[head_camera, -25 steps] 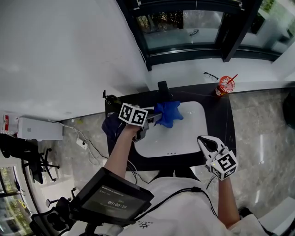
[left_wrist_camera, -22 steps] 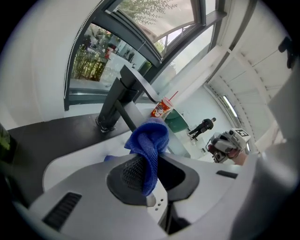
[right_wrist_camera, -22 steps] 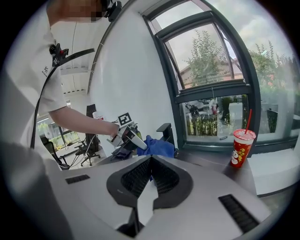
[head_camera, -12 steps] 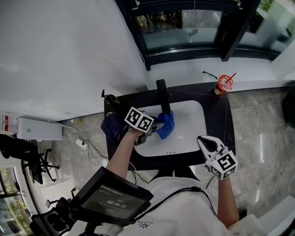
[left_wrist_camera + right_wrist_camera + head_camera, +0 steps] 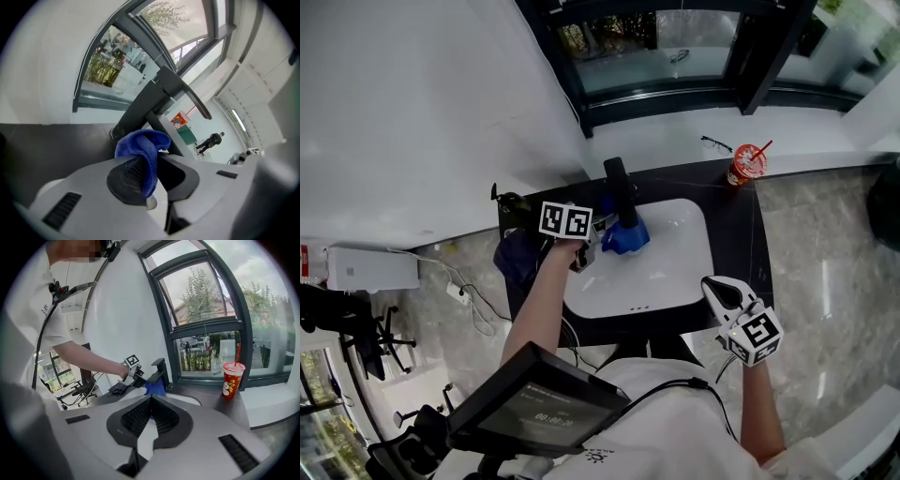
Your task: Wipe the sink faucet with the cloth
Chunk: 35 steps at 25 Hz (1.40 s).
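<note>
Sink faucet (image 5: 617, 192), black and angular, stands at the rear rim of the basin, its spout reaching out over the bowl; the remaining elements follow from largest to smallest. Window (image 5: 675, 42) with dark frames fills the wall behind the counter, above a white sill (image 5: 675, 131). Countertop (image 5: 742, 246), dark and rectangular, carries a white rounded basin (image 5: 670, 274) sunk into its middle. Person's left forearm (image 5: 536, 305) reaches across the near-left corner of the counter toward the faucet. Left gripper (image 5: 602, 242), topped by its marker cube (image 5: 565, 221), points at the faucet's lower part; its jaws are closed nearly together and pinch a fold of the blue cloth (image 5: 628, 236), which is bunched against the faucet column beneath the spout, over the rear of the basin. Right gripper (image 5: 717, 289) hangs at the near-right corner of the counter, well apart from faucet and cloth, its jaws brought together with nothing between them. Dark crumpled fabric (image 5: 512, 255) lies on the counter left of the basin. Red paper cup (image 5: 747, 165) with a straw stands upright at the far-right corner of the counter, near the sill. Pair of glasses (image 5: 716, 143) rests on the sill just beyond the cup
</note>
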Tool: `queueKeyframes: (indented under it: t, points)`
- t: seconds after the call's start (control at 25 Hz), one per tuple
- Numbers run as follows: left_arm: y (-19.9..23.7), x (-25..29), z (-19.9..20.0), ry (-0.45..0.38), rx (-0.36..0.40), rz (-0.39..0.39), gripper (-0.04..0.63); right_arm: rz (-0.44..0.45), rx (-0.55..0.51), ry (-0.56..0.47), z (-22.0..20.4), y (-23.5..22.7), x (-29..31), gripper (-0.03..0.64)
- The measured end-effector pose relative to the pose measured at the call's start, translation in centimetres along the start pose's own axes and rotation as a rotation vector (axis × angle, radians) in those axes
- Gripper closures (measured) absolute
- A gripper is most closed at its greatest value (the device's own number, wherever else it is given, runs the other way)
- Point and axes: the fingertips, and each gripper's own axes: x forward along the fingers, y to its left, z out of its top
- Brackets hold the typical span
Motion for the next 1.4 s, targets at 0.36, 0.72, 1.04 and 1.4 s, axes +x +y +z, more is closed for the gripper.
queueKeyframes:
  t: [0.36, 0.72, 1.04, 1.4]
  points:
    - [-0.6, -0.2, -1.0, 0.048, 0.284, 0.010, 0.549, 0.012, 0.001, 0.007, 0.1, 0.0, 0.6, 0.614]
    - [-4.3, -1.9, -3.9, 0.141, 0.618, -0.019, 0.549, 0.051, -0.016, 0.003, 0.6, 0.9, 2.0, 0.614]
    - [-0.3, -4.4, -0.4, 0.138, 0.611, 0.139, 0.548, 0.051, -0.022, 0.002, 0.7, 0.7, 2.0, 0.614]
    - [1.8, -1.6, 3.2, 0.292, 0.910, 0.310, 0.548, 0.028, -0.008, 0.015, 0.0, 0.4, 1.3, 0.614]
